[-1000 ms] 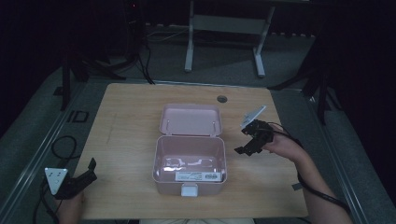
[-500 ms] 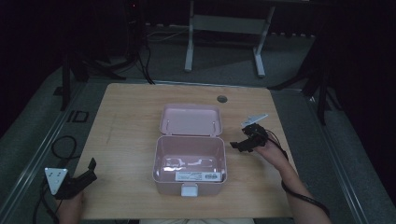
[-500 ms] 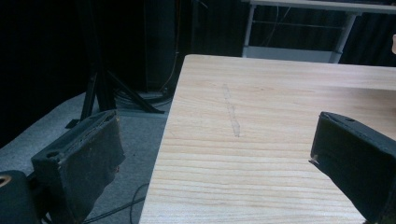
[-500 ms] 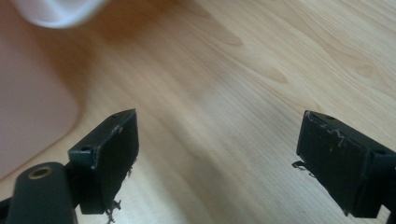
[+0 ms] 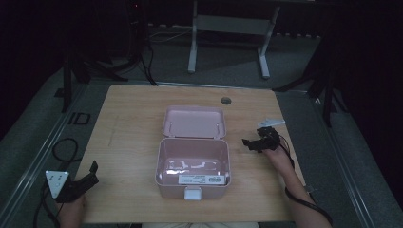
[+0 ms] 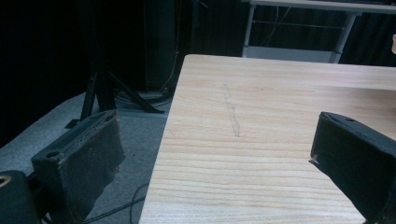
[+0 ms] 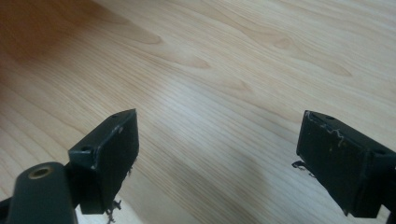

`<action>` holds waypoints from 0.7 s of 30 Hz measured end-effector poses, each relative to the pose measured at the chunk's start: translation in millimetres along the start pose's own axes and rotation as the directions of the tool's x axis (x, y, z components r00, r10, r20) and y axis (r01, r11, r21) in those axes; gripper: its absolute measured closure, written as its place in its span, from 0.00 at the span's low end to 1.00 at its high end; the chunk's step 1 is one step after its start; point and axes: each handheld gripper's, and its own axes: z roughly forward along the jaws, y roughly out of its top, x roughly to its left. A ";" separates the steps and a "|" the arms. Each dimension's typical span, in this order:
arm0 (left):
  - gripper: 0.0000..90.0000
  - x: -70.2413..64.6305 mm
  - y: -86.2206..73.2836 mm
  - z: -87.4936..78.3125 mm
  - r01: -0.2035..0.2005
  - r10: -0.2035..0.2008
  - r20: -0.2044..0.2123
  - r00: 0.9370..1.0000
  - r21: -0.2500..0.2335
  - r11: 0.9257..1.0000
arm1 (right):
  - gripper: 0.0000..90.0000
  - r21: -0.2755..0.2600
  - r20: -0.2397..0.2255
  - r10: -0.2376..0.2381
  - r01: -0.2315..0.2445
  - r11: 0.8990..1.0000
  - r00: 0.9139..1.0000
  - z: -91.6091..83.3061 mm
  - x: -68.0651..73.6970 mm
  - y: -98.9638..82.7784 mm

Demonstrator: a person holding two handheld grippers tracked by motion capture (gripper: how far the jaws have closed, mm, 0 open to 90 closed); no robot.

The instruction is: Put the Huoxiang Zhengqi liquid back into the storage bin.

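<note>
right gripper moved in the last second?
Yes. The right gripper has dropped toward the table and shifted nearer the person, now level with the pink box's hinge, fingers open.

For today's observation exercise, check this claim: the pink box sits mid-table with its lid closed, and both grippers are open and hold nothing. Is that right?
Not quite. The pink box does sit mid-table, but its lid is open, folded back behind it, as the high view shows. The rest stands: the left gripper and right gripper are open and hold nothing.

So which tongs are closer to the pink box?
The right tongs, just beside the open pink box. The left tongs sit farther off, at the table's near-left corner.
</note>
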 end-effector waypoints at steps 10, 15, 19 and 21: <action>0.03 0.4 0.0 0.0 0.002 -0.002 -0.001 1.000 0.000 1.000 | 0.14 -0.034 0.094 0.081 -0.078 0.996 0.992 -9.6 -20.6 -19.7; 0.03 0.5 0.0 -0.1 0.002 -0.002 0.000 1.000 -0.001 1.000 | 0.14 -0.031 0.102 0.111 -0.108 0.994 0.989 -14.3 -29.2 -28.7; 0.03 0.5 0.0 0.0 0.003 -0.003 -0.001 1.000 0.000 1.000 | 0.14 -0.036 0.108 0.123 -0.120 0.992 0.987 -17.4 -31.9 -33.6; 0.03 0.5 0.0 0.0 0.004 -0.004 -0.002 1.000 0.000 1.000 | 0.14 -0.049 0.117 0.135 -0.130 0.990 0.984 -20.1 -33.9 -37.7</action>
